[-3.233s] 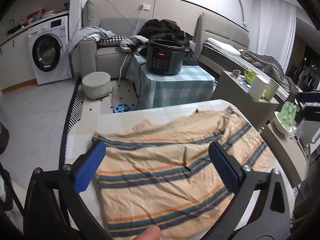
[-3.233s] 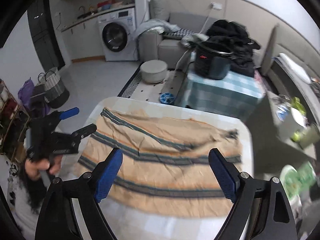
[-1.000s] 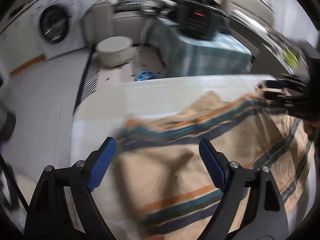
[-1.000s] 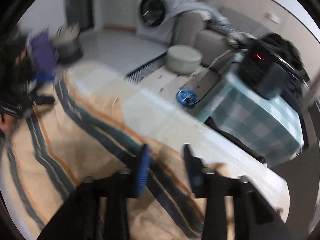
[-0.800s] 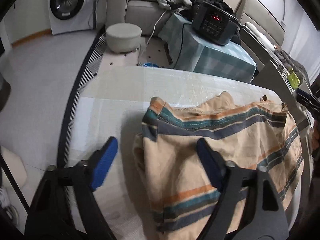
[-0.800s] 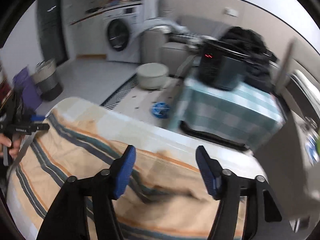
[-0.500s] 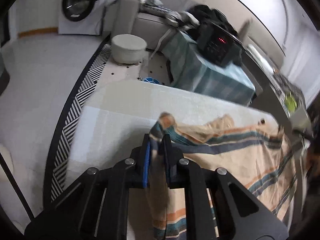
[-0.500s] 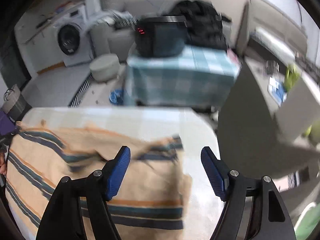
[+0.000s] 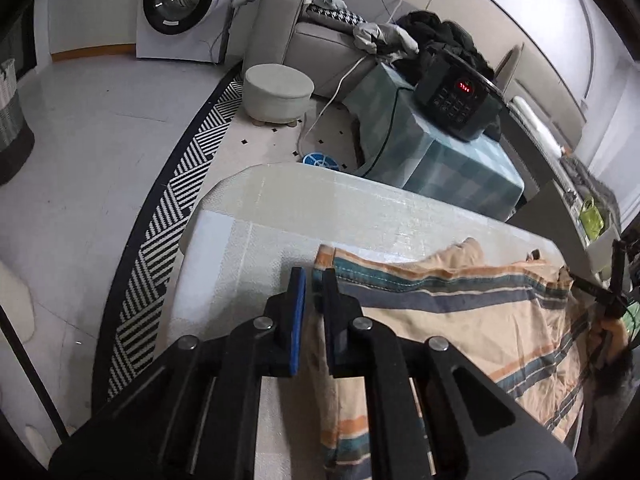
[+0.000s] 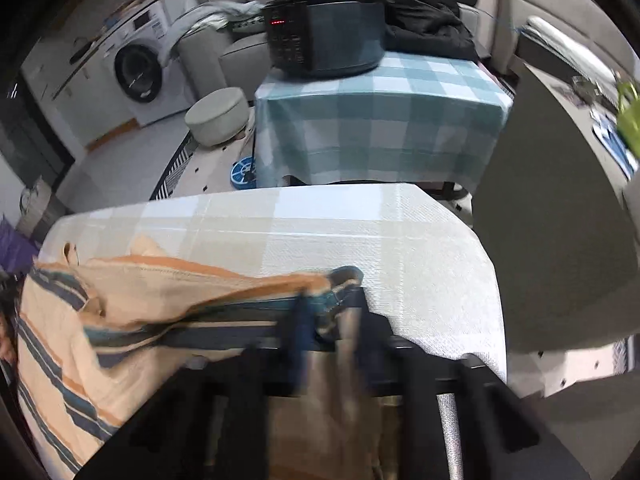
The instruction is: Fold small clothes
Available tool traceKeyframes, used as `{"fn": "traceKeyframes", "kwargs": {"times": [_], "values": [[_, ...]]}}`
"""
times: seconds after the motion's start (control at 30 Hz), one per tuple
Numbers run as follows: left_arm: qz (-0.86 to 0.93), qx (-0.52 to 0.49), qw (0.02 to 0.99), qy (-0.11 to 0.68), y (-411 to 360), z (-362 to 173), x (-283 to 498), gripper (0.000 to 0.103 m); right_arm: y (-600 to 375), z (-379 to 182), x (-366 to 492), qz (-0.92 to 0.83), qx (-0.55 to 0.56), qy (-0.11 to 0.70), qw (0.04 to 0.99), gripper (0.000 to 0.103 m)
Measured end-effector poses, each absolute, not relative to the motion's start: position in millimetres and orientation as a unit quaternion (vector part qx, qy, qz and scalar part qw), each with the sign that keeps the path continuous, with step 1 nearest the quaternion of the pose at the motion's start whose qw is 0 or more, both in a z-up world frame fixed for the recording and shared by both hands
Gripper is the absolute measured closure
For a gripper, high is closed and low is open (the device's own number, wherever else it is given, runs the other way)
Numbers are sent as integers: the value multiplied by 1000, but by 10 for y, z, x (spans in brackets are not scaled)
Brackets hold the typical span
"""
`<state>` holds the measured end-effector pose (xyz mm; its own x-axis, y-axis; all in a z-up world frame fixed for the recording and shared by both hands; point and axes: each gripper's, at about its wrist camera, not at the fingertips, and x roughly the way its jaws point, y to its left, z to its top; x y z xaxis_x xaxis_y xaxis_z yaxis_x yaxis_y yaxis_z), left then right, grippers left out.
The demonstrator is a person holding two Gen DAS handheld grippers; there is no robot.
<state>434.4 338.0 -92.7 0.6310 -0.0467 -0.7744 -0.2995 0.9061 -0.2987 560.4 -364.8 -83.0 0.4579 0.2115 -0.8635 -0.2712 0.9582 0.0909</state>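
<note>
Striped cloth (image 9: 460, 320) lies on the counter (image 9: 320, 208), spread across its near half, far edge rumpled and partly doubled over.

Left gripper (image 9: 314, 292): jaws pressed nearly together, pinching the cloth's far left corner; fabric runs down between the pads. Grip looks firm.

Right gripper (image 10: 332, 320): view blurred by motion. Jaws closing on the far right corner, fabric between them. Cannot tell whether the pads press fully yet, or how many layers they hold.

Judged step: both far corners taken, ready to lift and carry over for a fold.

Risks from here:
- Right hold is shallow, close to the hem. If the lift starts before the jaws finish closing, that corner may slip out and the fold goes lopsided.
- Far edge is wrinkled near both corners. A jaw may catch only the top layer or a bunched ridge, so a crease gets folded in.
- Uneven lift between the two hands would skew the stripes and misalign the edges.
- The cloth reaches close to the counter's near and side edges; dragging instead of lifting could pull it off.
</note>
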Motion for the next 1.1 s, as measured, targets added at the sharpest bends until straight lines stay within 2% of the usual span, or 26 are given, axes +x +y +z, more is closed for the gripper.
{"fn": "traceKeyframes", "kwargs": {"times": [0.07,0.13,0.17,0.2,0.27,0.37,0.43,0.5,0.53,0.57,0.6,0.63,0.8,0.93,1.1], "values": [[69,-193,879,431,3305,-888,4378,90,-3620,-754,5522,144,-36,483,863,92],[61,-199,878,430,3274,-869,4380,70,-3666,-596,5384,135,-34,455,880,92],[61,-202,879,428,3262,-859,4380,56,-3709,-518,5328,132,-25,447,885,92],[61,-203,880,424,3244,-843,4369,50,-3773,-417,5253,127,-15,436,891,92],[55,-202,883,421,3232,-826,4371,48,-3856,-324,5223,107,-17,427,898,93],[49,-205,877,431,3214,-875,4431,44,-3941,-438,5364,65,-21,462,884,92],[46,-203,874,440,3184,-942,4490,44,-3900,-594,5463,50,-40,491,869,92],[41,-200,874,441,3152,-997,4541,44,-3861,-676,5484,58,-43,496,865,86],[39,-199,876,438,3135,-1018,4569,47,-3867,-706,5496,56,-40,498,865,78],[37,-200,878,434,3124,-1033,4591,67,-3883,-705,5477,57,-31,498,865,70],[32,-200,880,430,3109,-1039,4611,92,-3898,-698,5463,62,-23,496,866,64],[36,-193,883,426,3093,-1031,4623,96,-3915,-678,5425,64,-18,491,869,54],[51,-199,901,381,3178,-910,4577,98,-3989,-477,5100,73,-13,468,881,51],[69,-242,873,418,3337,-1055,4665,98,-4101,-383,4857,80,18,473,877,49],[70,-215,883,411,3251,-939,4540,96,-4200,-476,4462,85,23,495,864,49]]}}
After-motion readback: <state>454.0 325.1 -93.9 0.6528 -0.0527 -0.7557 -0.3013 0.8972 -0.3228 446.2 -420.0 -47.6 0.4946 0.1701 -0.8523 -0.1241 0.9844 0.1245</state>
